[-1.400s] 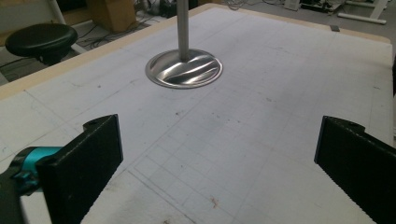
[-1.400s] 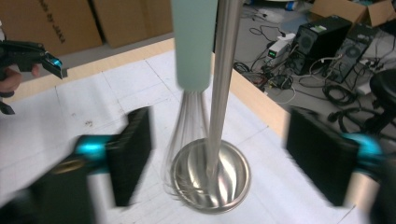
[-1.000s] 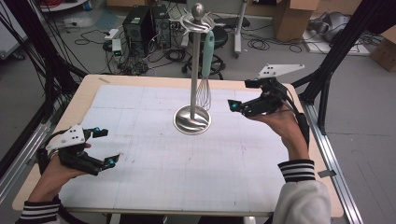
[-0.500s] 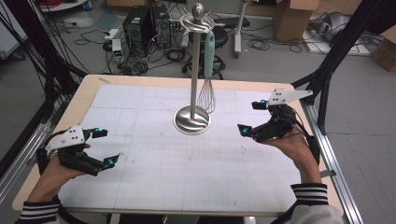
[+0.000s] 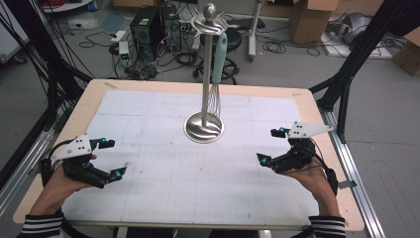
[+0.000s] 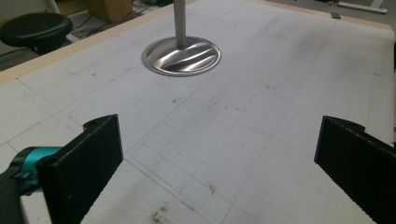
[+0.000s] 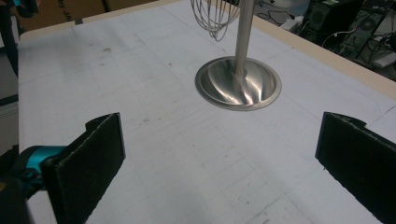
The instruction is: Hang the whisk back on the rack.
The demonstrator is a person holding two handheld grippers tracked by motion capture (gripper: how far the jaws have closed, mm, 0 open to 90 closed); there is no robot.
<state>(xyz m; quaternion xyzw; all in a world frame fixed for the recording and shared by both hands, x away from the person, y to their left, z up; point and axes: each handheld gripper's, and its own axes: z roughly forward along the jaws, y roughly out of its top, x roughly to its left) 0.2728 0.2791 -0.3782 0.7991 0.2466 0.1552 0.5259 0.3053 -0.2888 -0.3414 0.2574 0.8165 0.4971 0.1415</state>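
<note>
A steel utensil stand [image 5: 204, 89] rises from a round base [image 5: 203, 128] near the middle of the white grid mat [image 5: 163, 173]. From one of its top hooks hangs a whisk [image 5: 216, 74] with a mint-green handle and wire loops. My left gripper [image 5: 111, 157] rests open at the table's front left, nothing between its jaws. On the right side my right gripper [image 5: 272, 145] is open and empty as well. The stand's base [image 6: 181, 56] lies ahead in the left gripper view. The right gripper view holds the base [image 7: 238, 83] and the whisk's wires [image 7: 216, 16].
The wooden table edge [image 5: 341, 168] runs close to my right hand. Behind the table the floor holds computer cases [image 5: 153, 20], cables, a stool and cardboard boxes [image 5: 309, 20]. Black frame legs [image 5: 356, 64] stand at both sides.
My right gripper has drawn back from beside the whisk toward the front right of the table and come lower. The left gripper has stayed put.
</note>
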